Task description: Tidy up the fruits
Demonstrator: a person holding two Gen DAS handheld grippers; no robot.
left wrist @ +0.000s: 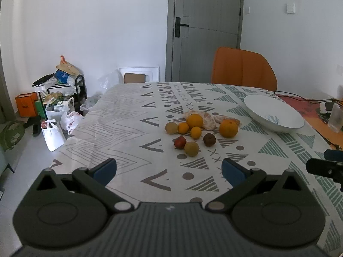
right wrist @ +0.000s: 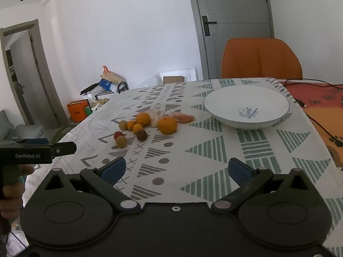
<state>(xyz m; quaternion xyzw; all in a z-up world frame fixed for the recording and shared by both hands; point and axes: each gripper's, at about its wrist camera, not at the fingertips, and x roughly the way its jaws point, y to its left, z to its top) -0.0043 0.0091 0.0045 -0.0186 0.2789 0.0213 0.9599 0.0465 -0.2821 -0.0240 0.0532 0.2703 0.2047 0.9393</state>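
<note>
Fruits (left wrist: 193, 131) well beyond parted jaws

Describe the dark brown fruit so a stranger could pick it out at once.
Start at the white bowl on the patterned tablecloth, then look left to the fruit cluster. Just in front of the largest orange, to its left, sits the dark brown fruit. It is the only brown one, the darkest among orange, red and yellow-green neighbours.

Table (right wrist: 193, 160): fruits (right wrist: 148, 126), white bowl (right wrist: 246, 105)
</note>
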